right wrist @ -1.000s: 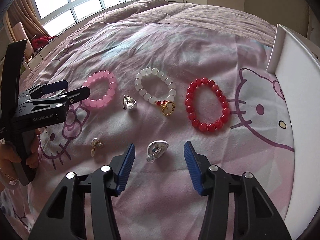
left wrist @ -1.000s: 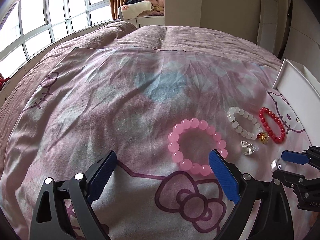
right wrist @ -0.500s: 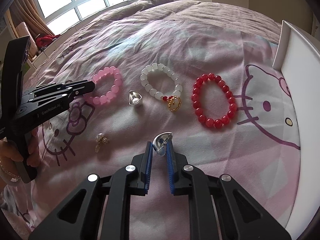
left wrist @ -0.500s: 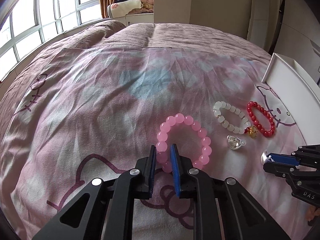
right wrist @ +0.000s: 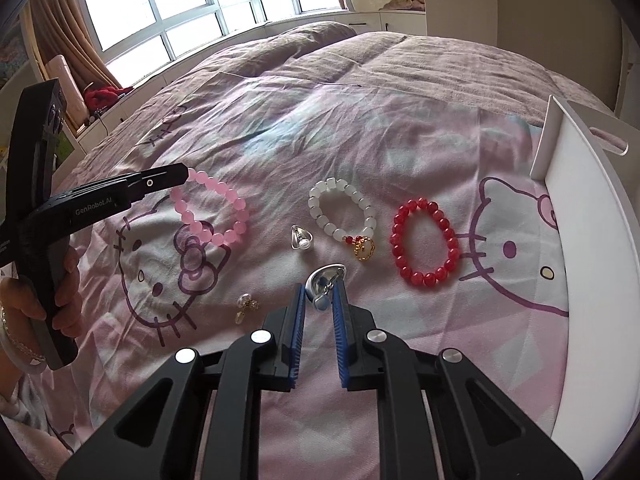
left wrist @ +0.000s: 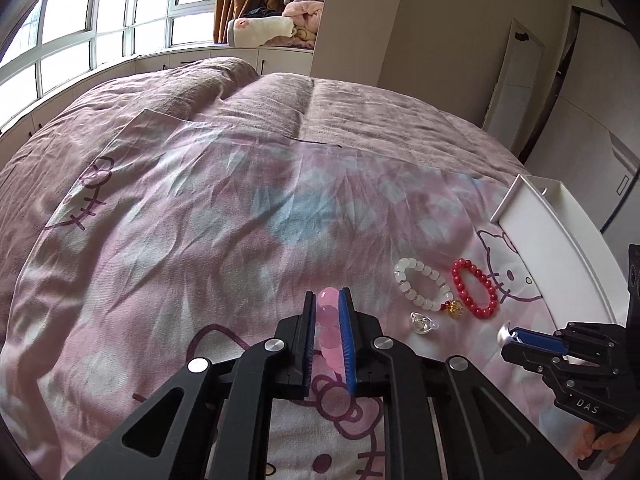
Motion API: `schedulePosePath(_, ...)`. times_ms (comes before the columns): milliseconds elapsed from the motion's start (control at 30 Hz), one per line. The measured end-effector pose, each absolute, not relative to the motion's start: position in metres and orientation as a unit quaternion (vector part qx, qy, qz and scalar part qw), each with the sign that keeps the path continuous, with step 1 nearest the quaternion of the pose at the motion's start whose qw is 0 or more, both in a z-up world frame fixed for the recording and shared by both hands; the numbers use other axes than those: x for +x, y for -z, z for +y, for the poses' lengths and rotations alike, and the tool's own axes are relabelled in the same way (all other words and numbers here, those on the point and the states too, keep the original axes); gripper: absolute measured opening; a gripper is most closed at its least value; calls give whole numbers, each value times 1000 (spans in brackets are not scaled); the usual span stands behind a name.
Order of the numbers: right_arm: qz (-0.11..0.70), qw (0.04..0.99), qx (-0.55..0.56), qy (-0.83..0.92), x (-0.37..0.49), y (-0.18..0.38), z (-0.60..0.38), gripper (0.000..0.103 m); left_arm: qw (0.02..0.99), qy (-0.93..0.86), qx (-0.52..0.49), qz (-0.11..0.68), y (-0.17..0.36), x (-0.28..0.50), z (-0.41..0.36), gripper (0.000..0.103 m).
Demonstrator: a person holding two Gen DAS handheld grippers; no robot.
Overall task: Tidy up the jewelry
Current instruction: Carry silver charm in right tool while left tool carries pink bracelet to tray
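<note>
My left gripper (left wrist: 326, 300) is shut on the pink bead bracelet (left wrist: 328, 328) and holds it off the bedspread; in the right wrist view the bracelet (right wrist: 216, 212) hangs from the left gripper (right wrist: 180, 172). My right gripper (right wrist: 319, 292) is shut on a silver ring (right wrist: 322, 280); it also shows in the left wrist view (left wrist: 505, 334). On the bedspread lie a white bead bracelet with a gold charm (right wrist: 344, 216), a red bead bracelet (right wrist: 426, 240), a second silver ring (right wrist: 301, 238) and a small pearl earring (right wrist: 245, 306).
A white tray (right wrist: 592, 216) stands at the right on the bed, its rim close to the red bracelet. The pink Hello Kitty bedspread (left wrist: 200, 240) covers the bed. Windows and a cabinet lie beyond the far side.
Both grippers went from open to shut. The left closed on the pink bracelet and lifted it; the right closed on the silver ring and lifted it.
</note>
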State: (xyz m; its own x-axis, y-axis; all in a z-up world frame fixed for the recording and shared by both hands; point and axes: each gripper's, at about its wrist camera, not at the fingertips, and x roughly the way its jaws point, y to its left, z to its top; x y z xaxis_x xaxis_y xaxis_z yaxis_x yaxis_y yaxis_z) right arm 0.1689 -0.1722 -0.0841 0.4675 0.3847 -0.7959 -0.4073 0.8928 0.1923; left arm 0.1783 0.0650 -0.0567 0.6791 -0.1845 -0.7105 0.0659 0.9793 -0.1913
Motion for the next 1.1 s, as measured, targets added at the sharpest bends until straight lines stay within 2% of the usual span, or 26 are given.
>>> schedulePosePath(500, 395, 894, -4, -213, 145, 16, -200, 15, 931, 94, -60, 347, -4, 149, 46, 17)
schedulePosePath(1100, 314, 934, 10, -174, 90, -58, -257, 15, 938, 158, -43, 307, -79, 107, -15, 17)
